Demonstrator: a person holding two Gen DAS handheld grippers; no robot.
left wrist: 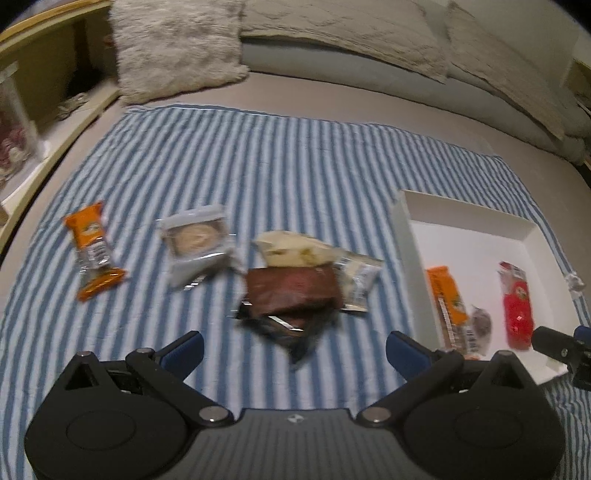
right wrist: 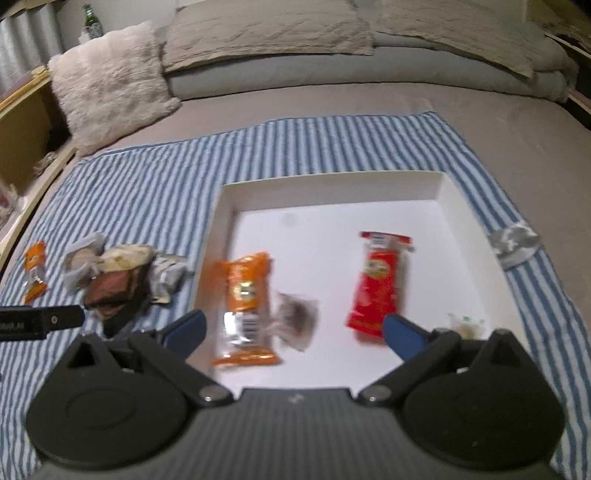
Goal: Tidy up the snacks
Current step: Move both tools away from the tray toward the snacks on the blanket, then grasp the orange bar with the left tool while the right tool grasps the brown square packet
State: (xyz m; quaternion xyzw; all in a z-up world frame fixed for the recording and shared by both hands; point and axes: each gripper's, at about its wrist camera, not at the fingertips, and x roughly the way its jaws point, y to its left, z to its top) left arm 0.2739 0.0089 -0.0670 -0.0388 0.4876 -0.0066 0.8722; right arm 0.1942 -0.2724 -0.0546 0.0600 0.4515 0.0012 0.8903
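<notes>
Loose snacks lie on a blue-striped cloth (left wrist: pixel 258 155): an orange packet (left wrist: pixel 94 251), a clear-wrapped pastry (left wrist: pixel 195 243), a beige packet (left wrist: pixel 291 251) over a dark brown packet (left wrist: pixel 291 299), and a silver packet (left wrist: pixel 360 280). My left gripper (left wrist: pixel 293 349) hovers open just short of the brown packet, holding nothing. A white tray (right wrist: pixel 229 210) holds an orange packet (right wrist: pixel 245 306), a small clear packet (right wrist: pixel 295 321) and a red packet (right wrist: pixel 378 284). My right gripper (right wrist: pixel 293 332) hangs open over the tray's near side, empty.
The cloth covers a grey bed with a fluffy pillow (left wrist: pixel 177 48) and folded bedding (right wrist: pixel 266 33) at the back. A wooden shelf (left wrist: pixel 40 92) runs along the left edge. A small grey-white wrapper (right wrist: pixel 513 242) lies right of the tray.
</notes>
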